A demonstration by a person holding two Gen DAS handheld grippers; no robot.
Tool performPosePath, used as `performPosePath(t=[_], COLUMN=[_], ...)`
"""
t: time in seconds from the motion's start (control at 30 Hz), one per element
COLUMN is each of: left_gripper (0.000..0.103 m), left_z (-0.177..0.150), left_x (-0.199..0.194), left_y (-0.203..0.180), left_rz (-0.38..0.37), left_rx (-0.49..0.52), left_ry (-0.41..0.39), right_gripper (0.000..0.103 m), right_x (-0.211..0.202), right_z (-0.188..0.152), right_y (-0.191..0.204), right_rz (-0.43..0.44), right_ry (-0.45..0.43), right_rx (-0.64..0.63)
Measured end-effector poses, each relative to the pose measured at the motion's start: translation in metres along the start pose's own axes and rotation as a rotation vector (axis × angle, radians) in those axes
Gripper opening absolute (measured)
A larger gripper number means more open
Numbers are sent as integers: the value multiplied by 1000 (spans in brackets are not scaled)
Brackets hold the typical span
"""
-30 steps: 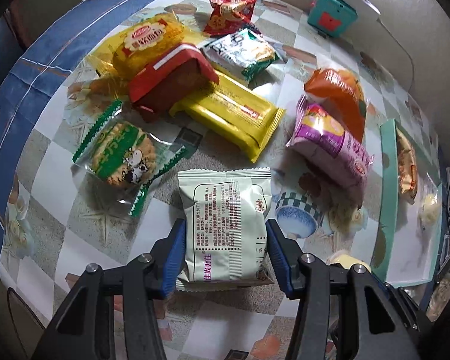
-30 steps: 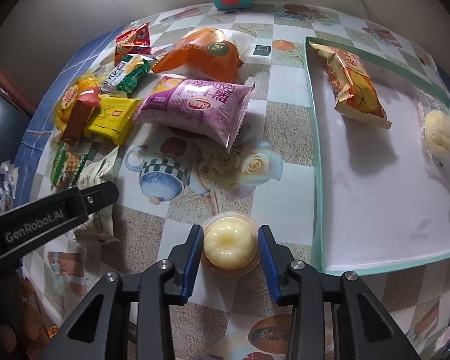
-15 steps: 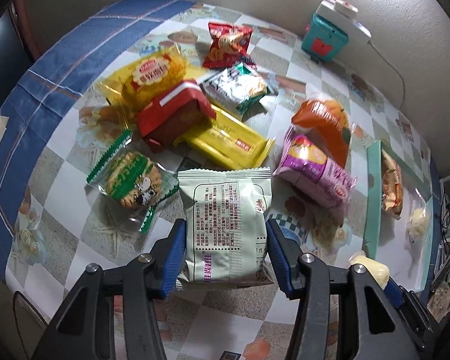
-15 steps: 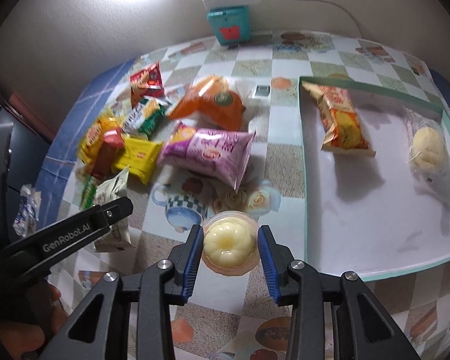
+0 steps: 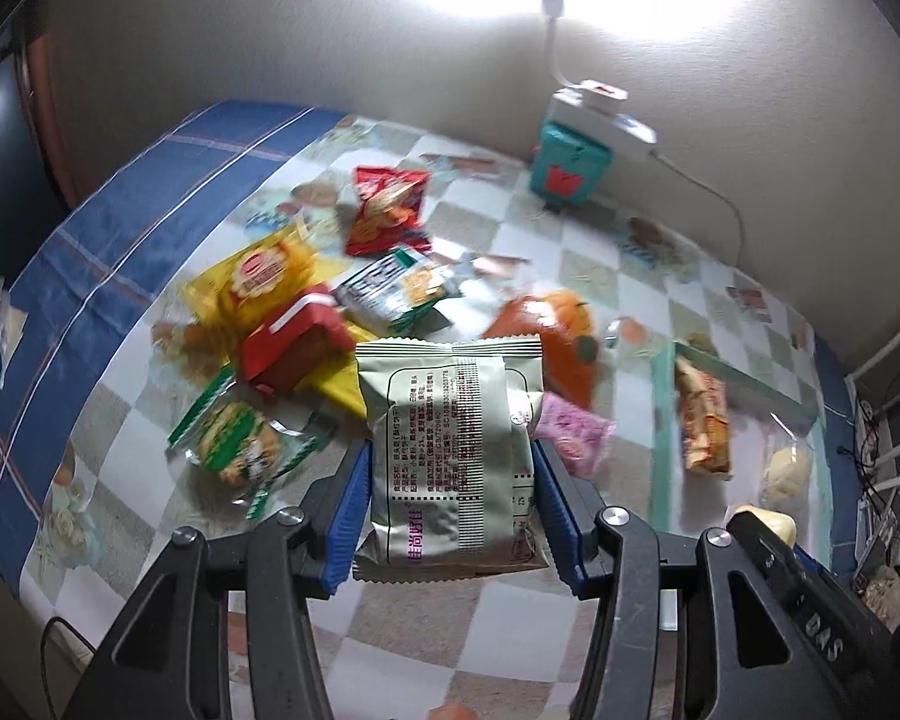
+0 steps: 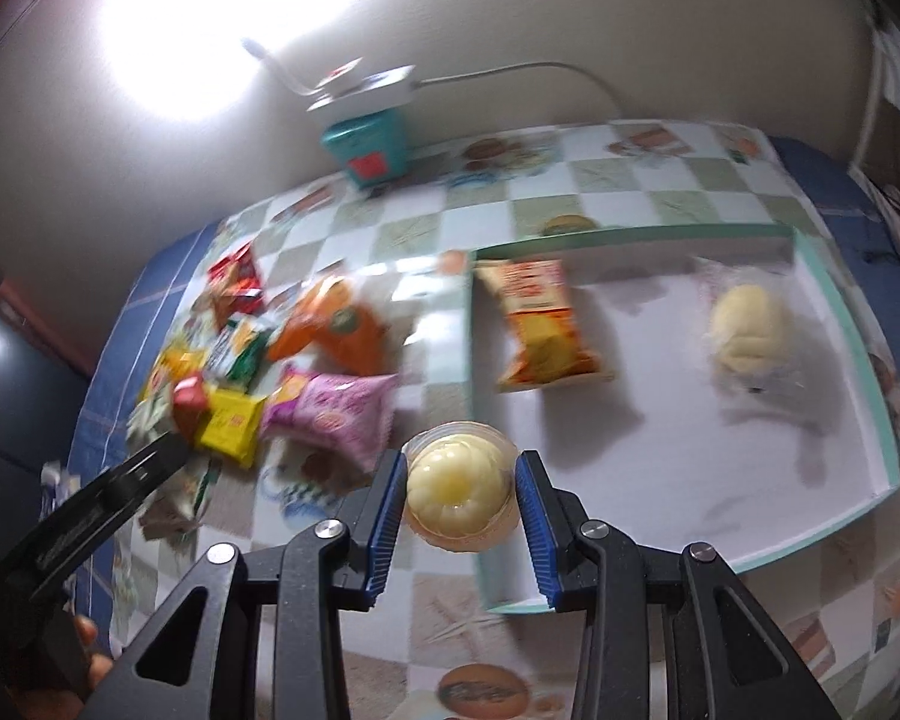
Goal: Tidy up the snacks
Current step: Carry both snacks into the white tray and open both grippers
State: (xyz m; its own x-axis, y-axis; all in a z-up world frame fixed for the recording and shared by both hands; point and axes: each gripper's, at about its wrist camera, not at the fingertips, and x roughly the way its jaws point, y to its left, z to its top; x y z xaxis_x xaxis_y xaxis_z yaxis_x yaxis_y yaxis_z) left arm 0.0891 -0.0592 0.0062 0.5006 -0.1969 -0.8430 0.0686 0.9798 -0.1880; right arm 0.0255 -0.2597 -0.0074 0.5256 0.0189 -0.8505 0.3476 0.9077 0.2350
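Left hand-held gripper [image 5: 447, 501] clamping green packet [image 5: 450, 456], right hand-held gripper [image 6: 459, 501] clamping jelly cup [image 6: 459, 489]

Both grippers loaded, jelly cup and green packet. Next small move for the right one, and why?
Probably carry the jelly cup further over the tray and lower it onto the bare white floor near the front. The right gripper is shut on the cup, right at the tray's near corner. The orange packet and wrapped bun lie farther back, leaving free space in front.
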Motion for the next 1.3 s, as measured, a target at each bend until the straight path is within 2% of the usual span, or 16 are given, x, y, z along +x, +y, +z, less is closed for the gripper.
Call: performPosePath(t=[0.33, 0.57, 0.93, 1.17, 1.3], left_gripper=[54, 54, 54, 54, 54], left_z=[-19, -41, -67, -78, -82], left_x=[1, 9, 29, 48, 58], left_y=[-72, -127, -177, -189, -191], left_rz=[-68, -112, -149, -142, -137], left_rx=[176, 319, 426, 452, 457], left_ry=[-11, 8, 51, 87, 108], right_gripper=[40, 40, 40, 40, 40], right_x=[2, -10, -21, -17, -11], right_z=[12, 8, 2, -4, -6], right_y=[-84, -137, -199, -227, -229], right_rz=[-127, -232, -345, -366, -367], right_ry=[7, -24, -43, -18, 1], right_rx=[180, 299, 429, 499, 499])
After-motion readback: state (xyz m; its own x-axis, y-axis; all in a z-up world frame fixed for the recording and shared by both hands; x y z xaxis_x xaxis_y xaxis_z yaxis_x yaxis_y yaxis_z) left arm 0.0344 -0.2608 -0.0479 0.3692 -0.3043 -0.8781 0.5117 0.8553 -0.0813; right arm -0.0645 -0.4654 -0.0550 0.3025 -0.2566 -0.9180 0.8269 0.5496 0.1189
